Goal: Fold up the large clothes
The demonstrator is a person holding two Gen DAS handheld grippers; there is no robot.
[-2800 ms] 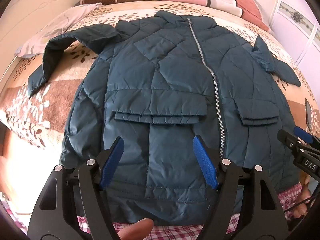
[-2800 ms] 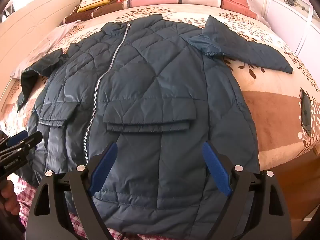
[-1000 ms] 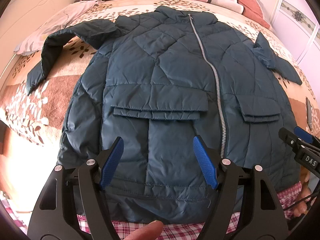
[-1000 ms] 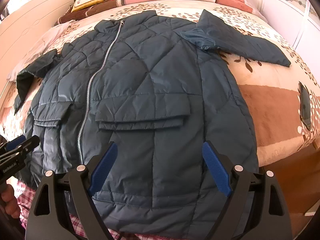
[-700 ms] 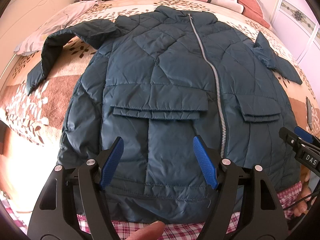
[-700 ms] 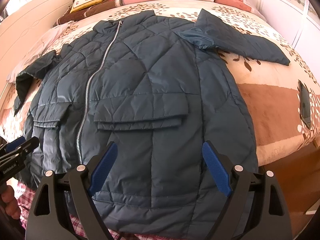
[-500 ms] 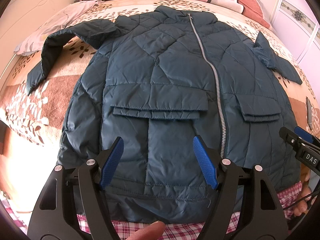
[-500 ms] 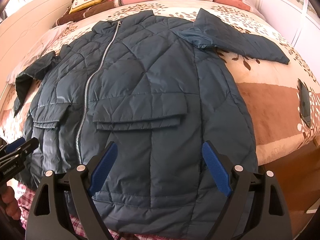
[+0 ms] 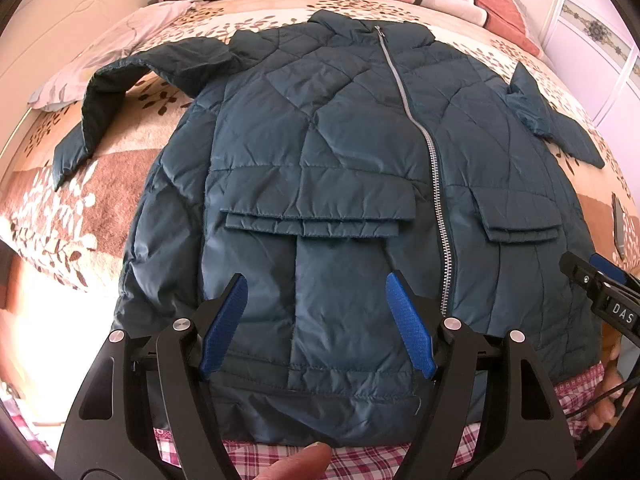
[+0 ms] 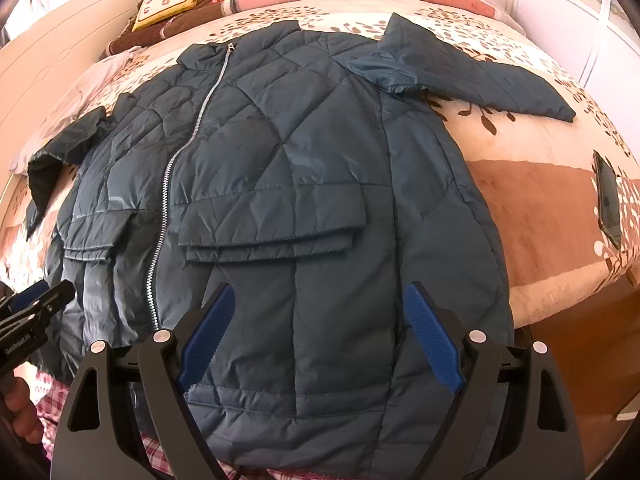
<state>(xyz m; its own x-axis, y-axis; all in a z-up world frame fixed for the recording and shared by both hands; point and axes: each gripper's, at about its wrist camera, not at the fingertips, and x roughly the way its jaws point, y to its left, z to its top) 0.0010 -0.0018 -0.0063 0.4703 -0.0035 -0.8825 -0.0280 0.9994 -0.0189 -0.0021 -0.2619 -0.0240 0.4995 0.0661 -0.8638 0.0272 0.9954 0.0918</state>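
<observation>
Where the right gripper edges into the right of the left wrist view, white letters "DAS" show on its black body, and in the right wrist view the left gripper at the left edge carries small print too blurred to read. The teal quilted jacket lies zipped and face up on the floral bedspread, collar toward the top, hem at the bottom, its length running up the picture. Both grippers hang over the hem with jaws spread wide, pads apart and grasping nothing.

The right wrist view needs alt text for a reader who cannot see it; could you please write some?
A dark teal jacket lies zipped and face up on a bed, sleeves spread. The open right tongs hover above its hem.
</observation>
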